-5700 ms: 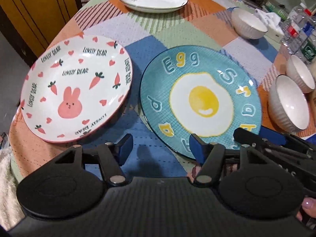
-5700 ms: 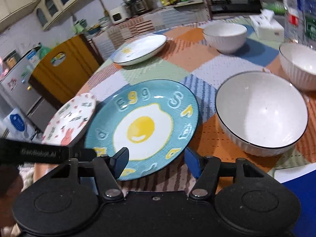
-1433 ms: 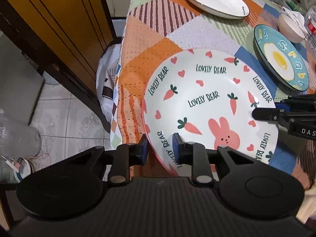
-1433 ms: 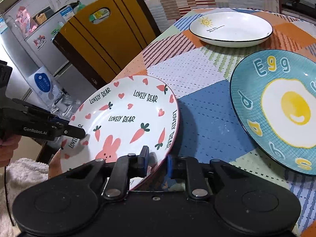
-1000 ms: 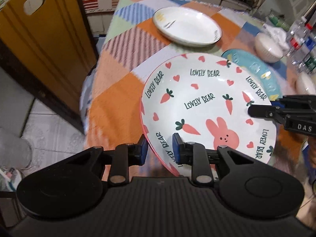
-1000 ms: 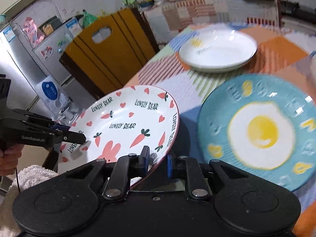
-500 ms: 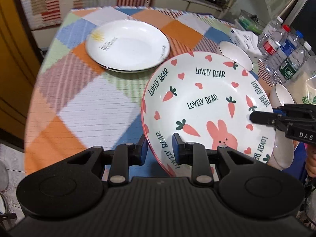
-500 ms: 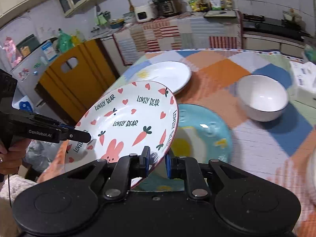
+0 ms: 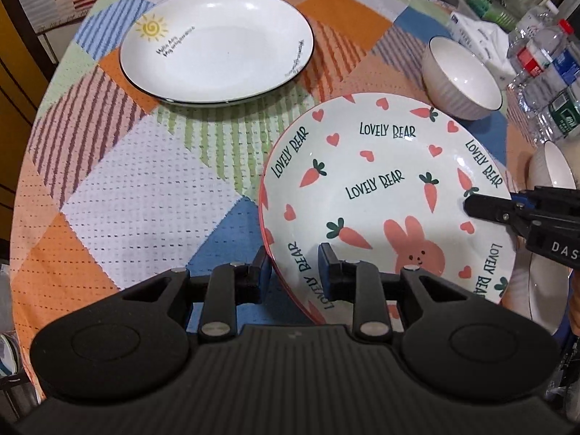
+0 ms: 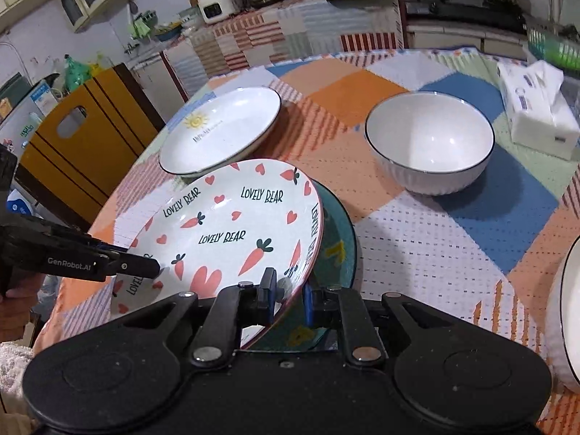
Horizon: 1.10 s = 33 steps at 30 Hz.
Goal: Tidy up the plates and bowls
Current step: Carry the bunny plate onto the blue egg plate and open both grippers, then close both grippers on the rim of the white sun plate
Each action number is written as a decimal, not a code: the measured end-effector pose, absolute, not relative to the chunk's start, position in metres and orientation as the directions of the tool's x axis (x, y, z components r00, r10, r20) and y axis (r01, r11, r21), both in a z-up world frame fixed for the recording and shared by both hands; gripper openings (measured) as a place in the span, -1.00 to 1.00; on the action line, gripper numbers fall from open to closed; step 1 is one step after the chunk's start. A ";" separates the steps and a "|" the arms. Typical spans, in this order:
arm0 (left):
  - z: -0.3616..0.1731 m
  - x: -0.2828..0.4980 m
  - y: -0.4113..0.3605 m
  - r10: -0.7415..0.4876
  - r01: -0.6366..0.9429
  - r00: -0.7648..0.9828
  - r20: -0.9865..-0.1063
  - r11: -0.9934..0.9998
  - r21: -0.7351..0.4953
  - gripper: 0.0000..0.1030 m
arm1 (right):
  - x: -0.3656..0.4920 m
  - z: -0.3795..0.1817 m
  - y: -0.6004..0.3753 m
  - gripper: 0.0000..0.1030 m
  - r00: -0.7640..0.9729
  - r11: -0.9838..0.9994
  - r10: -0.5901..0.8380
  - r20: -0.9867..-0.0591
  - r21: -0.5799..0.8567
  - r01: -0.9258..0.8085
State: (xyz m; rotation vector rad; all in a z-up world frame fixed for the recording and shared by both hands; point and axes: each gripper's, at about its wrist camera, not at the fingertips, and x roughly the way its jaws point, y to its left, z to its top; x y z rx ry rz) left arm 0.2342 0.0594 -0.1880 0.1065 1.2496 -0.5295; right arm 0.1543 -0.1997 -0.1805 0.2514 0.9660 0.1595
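Both the left gripper (image 9: 294,272) and right gripper (image 10: 287,299) clamp opposite rims of the glossy white ceramic rabbit-and-carrot plate (image 9: 384,195), held tilted over the teal egg plate (image 10: 339,239); stiff, slippery, breakable, so rim grips seem wise.

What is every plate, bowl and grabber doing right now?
bunny plate: held tilted above the teal plate
teal egg plate: flat on table, mostly covered
sun plate: flat on table, empty
white bowl: upright, empty
left gripper: shut on the rim
right gripper: shut on the rim
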 end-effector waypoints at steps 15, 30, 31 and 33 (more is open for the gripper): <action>-0.197 0.230 0.052 -0.316 0.443 0.219 -0.923 0.875 -0.194 -0.51 | 0.163 -0.174 -0.150 -0.30 0.504 0.995 -0.104 -0.857 -0.093 0.047; -0.153 0.250 0.095 -0.368 0.486 0.257 -0.894 0.849 -0.209 -0.53 | 0.169 -0.141 -0.132 -0.30 0.613 0.990 -0.110 -0.783 -0.138 0.002; -0.149 0.254 0.101 -0.366 0.479 0.273 -0.890 0.854 -0.204 -0.53 | 0.174 -0.132 -0.132 -0.30 0.626 0.994 -0.067 -0.777 -0.107 -0.027; -0.142 0.264 0.116 -0.363 0.462 0.294 -0.884 0.864 -0.201 -0.53 | 0.182 -0.114 -0.131 -0.28 0.649 0.995 0.014 -0.760 -0.052 -0.083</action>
